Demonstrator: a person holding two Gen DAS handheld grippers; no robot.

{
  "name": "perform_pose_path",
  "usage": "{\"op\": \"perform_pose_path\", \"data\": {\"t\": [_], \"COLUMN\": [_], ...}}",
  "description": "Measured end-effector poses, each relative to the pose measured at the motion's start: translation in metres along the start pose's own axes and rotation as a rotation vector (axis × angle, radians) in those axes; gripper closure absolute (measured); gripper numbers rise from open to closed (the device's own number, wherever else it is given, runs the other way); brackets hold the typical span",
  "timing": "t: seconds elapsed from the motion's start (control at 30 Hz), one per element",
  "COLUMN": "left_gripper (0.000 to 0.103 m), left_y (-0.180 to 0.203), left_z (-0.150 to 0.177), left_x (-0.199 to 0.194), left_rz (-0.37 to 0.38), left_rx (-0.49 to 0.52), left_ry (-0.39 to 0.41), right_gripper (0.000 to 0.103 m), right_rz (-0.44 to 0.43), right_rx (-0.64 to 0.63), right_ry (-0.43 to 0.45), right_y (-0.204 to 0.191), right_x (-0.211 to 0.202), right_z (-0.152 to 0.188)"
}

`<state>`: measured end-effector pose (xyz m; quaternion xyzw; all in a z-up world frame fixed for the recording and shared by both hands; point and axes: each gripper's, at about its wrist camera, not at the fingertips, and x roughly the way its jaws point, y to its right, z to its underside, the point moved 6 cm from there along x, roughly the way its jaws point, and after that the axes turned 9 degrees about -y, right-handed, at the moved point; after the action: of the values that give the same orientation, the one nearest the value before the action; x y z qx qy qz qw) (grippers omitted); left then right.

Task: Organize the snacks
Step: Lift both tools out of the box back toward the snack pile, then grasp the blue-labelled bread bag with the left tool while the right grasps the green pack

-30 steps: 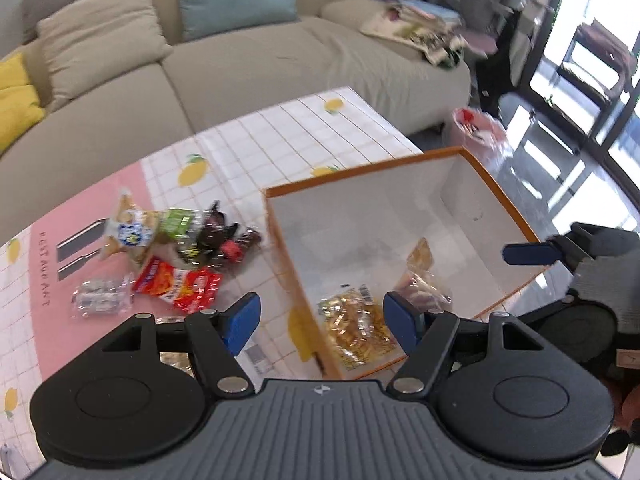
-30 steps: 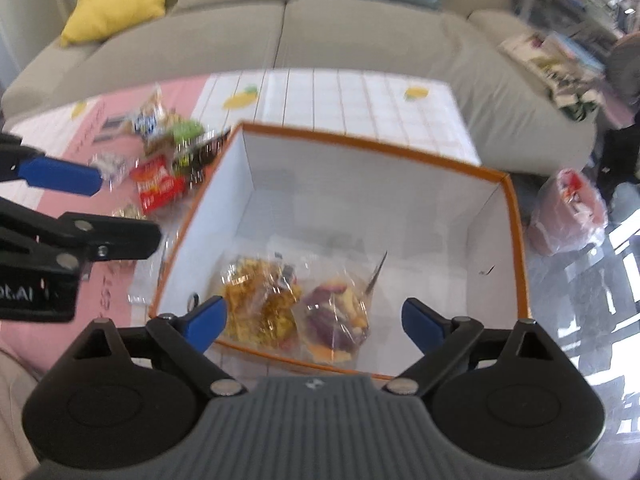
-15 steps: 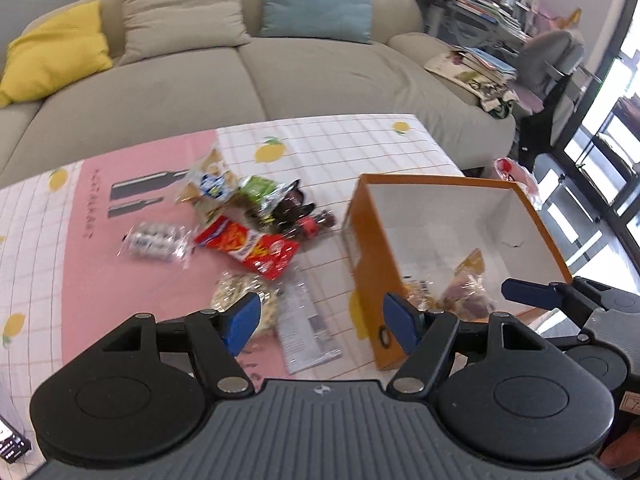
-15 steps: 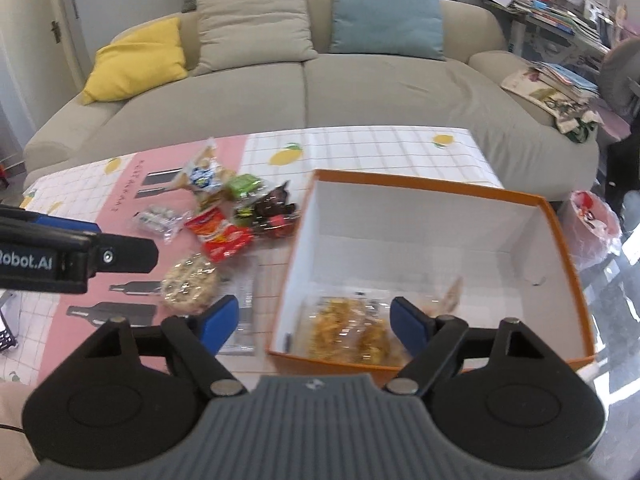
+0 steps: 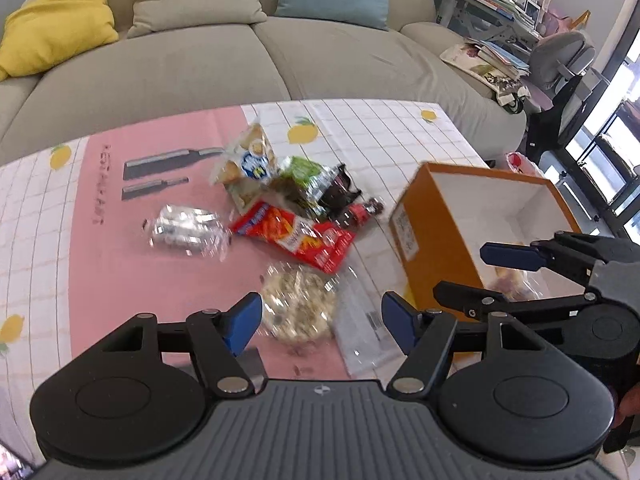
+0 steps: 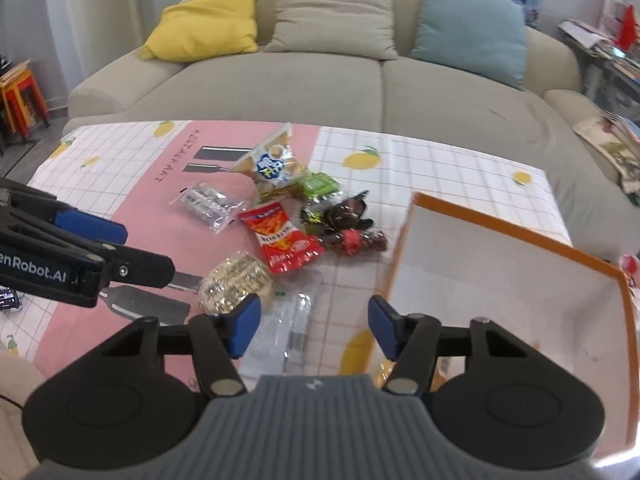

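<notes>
Two hand-held grippers hang empty over the tabletop (image 5: 120,240). The left hand-held gripper (image 5: 322,316), jaws wide, is nearest the round cracker pack (image 5: 298,308), just ahead. The right hand-held gripper (image 6: 314,326) has been closing on nothing. Beyond lie the red packet (image 6: 282,242) and orange box (image 5: 436,236). Both have swung from box to snacks.

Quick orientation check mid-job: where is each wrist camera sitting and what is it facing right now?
Left wrist: rides the left gripper, looking down over the snack pile; round clear-wrapped cracker lies ahead between its open jaws; right gripper enters at right over the orange cardboard box.
Right wrist: rides the right gripper, whose jaws have just been closing on nothing, facing the table edge beside the box; left gripper enters at left.
Shared: red snack packet, box, beige sofa.
</notes>
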<state>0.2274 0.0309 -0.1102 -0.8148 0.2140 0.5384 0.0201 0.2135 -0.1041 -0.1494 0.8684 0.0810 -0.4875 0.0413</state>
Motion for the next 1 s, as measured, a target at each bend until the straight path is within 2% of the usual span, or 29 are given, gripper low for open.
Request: {"op": "perform_pose_path", "data": {"t": [0.27,0.43,0.57,0.67,0.87,1.0], "left_gripper": [0.020,0.018,0.018,0.018,0.018,0.018], "left_y": [-0.021,-0.033,-0.047,-0.056,-0.062,-0.067], "left_z": [-0.050,-0.081,-0.108,-0.125,-0.140,-0.145], "left_x": [0.031,0.053,0.073,0.092,0.126,0.144], "left_rz": [-0.035,-0.061,-0.059,-0.075,-0.099,-0.100], "left_rx": [0.109,0.188,0.212,0.246,0.295,0.276], "left_ry": [0.007,0.021,0.029,0.007,-0.060,-0.099], "right_gripper": [0.043,0.035,0.029,0.026,0.024,0.025], "right_rz": [-0.030,-0.040,-0.036,-0.031,-0.011,0.020], "right_rx": [-0.102,-0.220,-0.301,-0.378,-0.501,-0.545], "right_ry": [-0.060,-0.114,-0.180,-0.199,-0.266,-0.295], "right_y": [-0.003,-0.002,0.000,-0.003,-0.009,-0.010], "right_x": [0.051,0.091,0.125,0.144,0.182,0.205], "right_z": [-0.059,-0.099,-0.124,-0.140,-0.158,-0.162]}}
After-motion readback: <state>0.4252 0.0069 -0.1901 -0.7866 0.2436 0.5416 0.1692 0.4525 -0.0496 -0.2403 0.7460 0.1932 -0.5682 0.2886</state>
